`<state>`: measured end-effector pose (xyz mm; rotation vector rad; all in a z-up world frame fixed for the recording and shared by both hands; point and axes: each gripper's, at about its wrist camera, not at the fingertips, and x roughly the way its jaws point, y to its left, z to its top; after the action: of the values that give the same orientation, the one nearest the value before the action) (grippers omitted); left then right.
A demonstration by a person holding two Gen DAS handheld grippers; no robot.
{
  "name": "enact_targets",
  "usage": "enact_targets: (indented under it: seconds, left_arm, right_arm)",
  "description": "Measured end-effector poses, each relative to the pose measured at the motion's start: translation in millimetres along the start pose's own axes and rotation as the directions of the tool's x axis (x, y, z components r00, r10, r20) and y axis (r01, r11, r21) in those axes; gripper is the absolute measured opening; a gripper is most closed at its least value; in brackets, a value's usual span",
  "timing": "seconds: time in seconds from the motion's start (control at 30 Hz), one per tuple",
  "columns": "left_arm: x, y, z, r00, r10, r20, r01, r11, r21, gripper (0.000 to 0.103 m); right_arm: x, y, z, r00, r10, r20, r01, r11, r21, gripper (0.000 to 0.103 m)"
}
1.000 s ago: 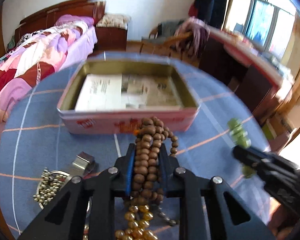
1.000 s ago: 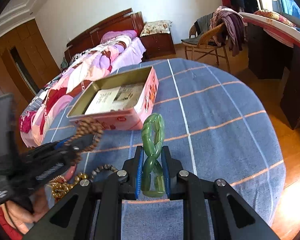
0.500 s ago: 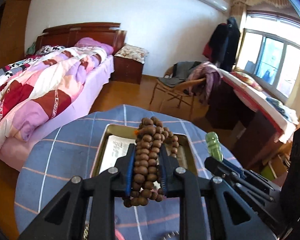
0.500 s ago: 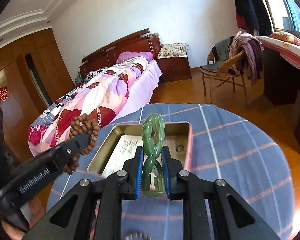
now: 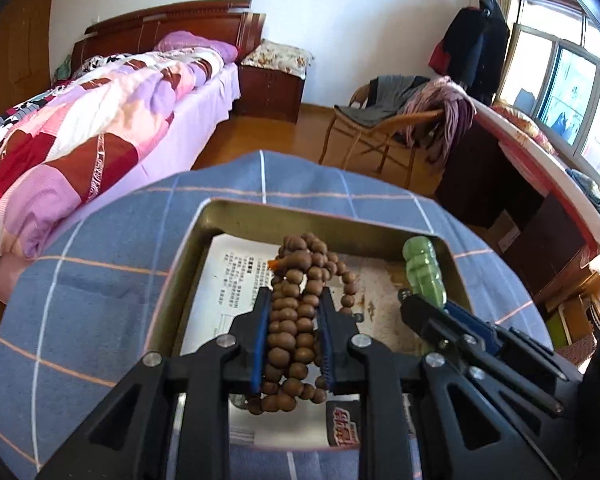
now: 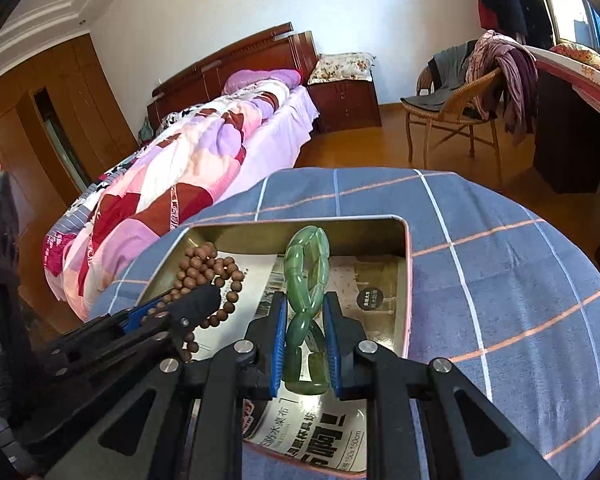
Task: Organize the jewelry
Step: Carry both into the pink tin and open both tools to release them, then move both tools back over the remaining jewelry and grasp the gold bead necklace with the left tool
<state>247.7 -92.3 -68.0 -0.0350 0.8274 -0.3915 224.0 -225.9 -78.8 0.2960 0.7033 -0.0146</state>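
Note:
My left gripper is shut on a brown wooden bead bracelet and holds it over the open pink tin. My right gripper is shut on a green jade bracelet and holds it over the same tin. The tin's floor is lined with printed paper. Each gripper shows in the other's view: the right one with the jade bracelet, the left one with the beads.
The tin sits on a round table with a blue checked cloth. A bed with a pink quilt is behind on the left. A wicker chair with clothes and a desk stand on the right.
Both grippers have risen from the tabletop and moved forward over the tin, each still holding its bracelet. They have come down closer to the tin in the last half second.

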Motion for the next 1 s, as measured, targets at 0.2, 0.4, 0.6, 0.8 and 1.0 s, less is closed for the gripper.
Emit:
enact_targets:
  seconds: [0.2, 0.4, 0.6, 0.8, 1.0]
  left_arm:
    - [10.4, -5.4, -5.0, 0.999, 0.024, -0.029, -0.024, 1.0, 0.001, 0.023]
    - [4.4, -7.6, -3.9, 0.996, 0.078, -0.029, -0.079, 0.997, -0.007, 0.034]
    - [-26.4, -0.6, -2.3, 0.991, 0.13, 0.022, -0.13, 0.991, -0.023, 0.069]
    - [-59.0, 5.7, -15.6, 0.99, 0.135, 0.05, -0.133, 0.99, -0.035, 0.073]
    - [-90.1, 5.0, -42.6, 0.984, 0.16, 0.074, -0.159, 0.987, -0.02, 0.073]
  right_arm:
    - [2.3, -6.1, -0.2, 1.0, -0.018, 0.006, 0.018, 1.0, 0.013, 0.019]
    - [-4.5, -8.0, 1.5, 0.999, -0.021, 0.033, 0.02, 1.0, 0.023, 0.039]
    - [-21.1, -8.0, 4.1, 0.999, -0.026, 0.047, 0.024, 0.999, 0.044, 0.053]
    - [-52.1, 8.8, -4.6, 0.996, -0.068, 0.06, 0.068, 0.998, -0.005, 0.054]
    - [-84.1, 19.6, -33.5, 0.996, -0.071, 0.046, 0.072, 0.997, -0.026, 0.054]
